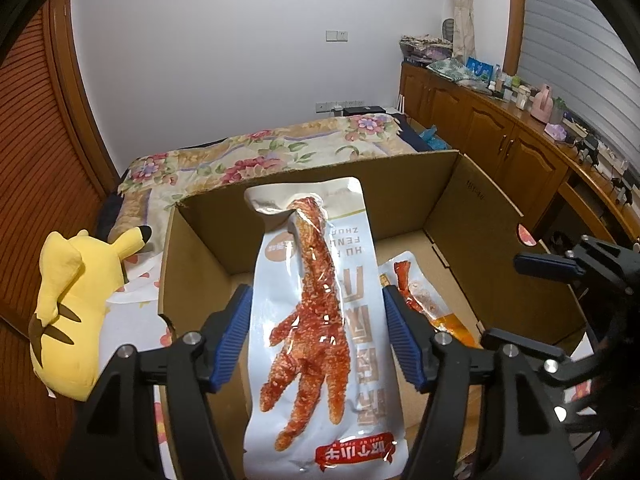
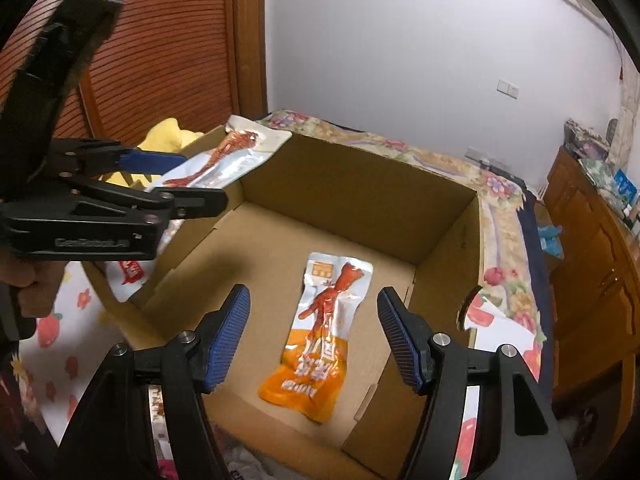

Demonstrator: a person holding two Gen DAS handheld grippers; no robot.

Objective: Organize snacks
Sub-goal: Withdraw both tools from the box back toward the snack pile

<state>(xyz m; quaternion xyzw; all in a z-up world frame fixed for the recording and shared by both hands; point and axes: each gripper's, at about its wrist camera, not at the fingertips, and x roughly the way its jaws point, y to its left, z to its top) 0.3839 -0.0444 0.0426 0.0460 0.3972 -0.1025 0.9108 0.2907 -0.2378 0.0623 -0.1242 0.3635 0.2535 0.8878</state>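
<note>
Your left gripper [image 1: 318, 334] has the white chicken-foot packet [image 1: 316, 320] between its blue pads, center frame over the cardboard box [image 1: 400, 184]; can't tell if they're actually pinching it. Your right gripper [image 2: 314, 336] is spread wide with nothing in it, above the orange packet [image 2: 320, 340] lying flat on the box floor.
</note>
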